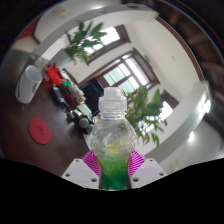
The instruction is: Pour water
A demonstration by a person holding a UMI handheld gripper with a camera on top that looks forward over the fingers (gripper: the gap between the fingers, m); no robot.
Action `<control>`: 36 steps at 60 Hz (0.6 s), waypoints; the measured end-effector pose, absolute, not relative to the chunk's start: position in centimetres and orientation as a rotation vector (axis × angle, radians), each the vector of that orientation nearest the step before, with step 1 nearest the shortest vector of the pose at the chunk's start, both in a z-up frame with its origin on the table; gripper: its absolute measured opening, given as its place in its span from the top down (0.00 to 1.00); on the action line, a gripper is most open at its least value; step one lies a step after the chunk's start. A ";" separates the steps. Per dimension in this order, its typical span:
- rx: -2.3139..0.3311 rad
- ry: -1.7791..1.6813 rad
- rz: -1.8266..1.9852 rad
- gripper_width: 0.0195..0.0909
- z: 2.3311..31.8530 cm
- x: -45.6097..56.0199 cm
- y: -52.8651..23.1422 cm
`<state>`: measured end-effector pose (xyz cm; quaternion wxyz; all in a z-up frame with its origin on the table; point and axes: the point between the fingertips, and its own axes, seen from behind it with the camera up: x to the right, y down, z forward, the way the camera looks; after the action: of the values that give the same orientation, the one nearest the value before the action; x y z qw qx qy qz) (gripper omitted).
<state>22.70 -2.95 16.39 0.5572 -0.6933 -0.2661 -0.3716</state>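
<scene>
So the view is tilted pretty hard here, the whole room leans sideways. Behind everything there's a pale wall with one big window in a dark wooden frame, daylight coming through it. Two leafy green plants are in the shot: one plant up past the window and a second plant closer in, just beside the bottle's shoulder. Off to the other side there's a round red thing on a shiny grey surface, can't tell if that's the floor or a desk top honestly. Near it is a cluster of stuff with red and white bits, too small and warped to name.

The main thing is one clear plastic bottle with a white cap, standing right between the claw's fingers and filling the middle of the view. Its lower part shows green, can't say whether that's liquid or a label. The claw is pinching the bottle: both pink pads sit tight against its sides, no gap that I can see on either side. The bottle looks lifted, nothing visible under its base, though the base itself is hidden down between the fingers.
</scene>
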 end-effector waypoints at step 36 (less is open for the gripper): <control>-0.874 -1.531 -1.658 0.85 18.6 3.8 5.7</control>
<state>3.76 5.74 18.62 0.3530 -0.3381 -0.5918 -0.6410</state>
